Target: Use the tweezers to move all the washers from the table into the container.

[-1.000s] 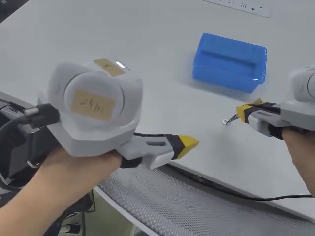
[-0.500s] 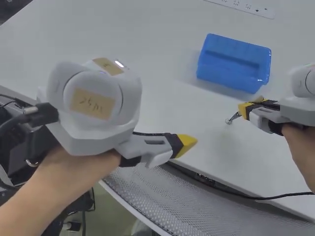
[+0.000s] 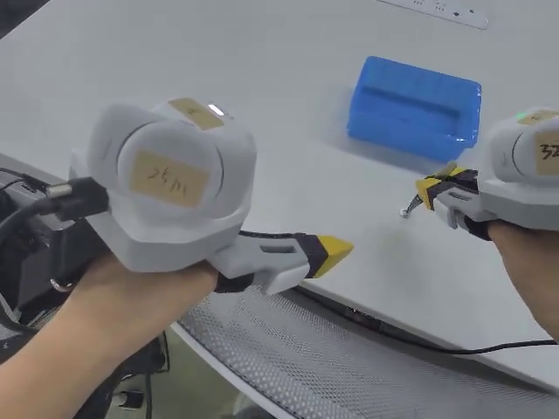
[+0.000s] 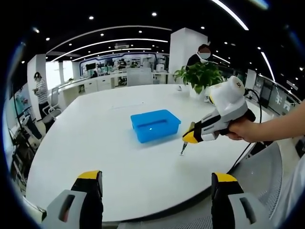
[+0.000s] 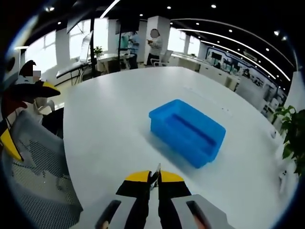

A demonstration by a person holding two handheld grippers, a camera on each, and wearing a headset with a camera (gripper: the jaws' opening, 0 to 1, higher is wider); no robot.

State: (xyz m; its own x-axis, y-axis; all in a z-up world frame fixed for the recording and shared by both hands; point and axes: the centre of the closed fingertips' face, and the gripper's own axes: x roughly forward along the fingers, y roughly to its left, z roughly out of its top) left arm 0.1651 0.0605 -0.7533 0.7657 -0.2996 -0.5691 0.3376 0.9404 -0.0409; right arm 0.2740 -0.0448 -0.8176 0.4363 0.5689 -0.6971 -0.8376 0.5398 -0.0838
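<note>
Count: one blue container, one pair of tweezers. My right tongs are clamped tight on the tweezers, tip down at the counter just in front of the container. Can't tell if a washer's there. That hand's rolled up a bit since before. Left tongs gape wide, empty, over the near edge. Loads of bare counter around.

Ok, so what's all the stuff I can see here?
Container: one, blue, on the table.
Tweezers: one pair, silvery, in the right gripper, tips down at the table.
Table: one, white, under everything.
Power strip: one, white, table's far edge.
Cable: one, black, along the near edge.
Chair: one, grey mesh, below the near edge.
Plant: one, green, at the table's far side.
People: a few, far off.
Left gripper: one, white with yellow-tipped fingers, open.
Right gripper: one, same colours, shut on the tweezers.
Hands: two, one holding each gripper.
</note>
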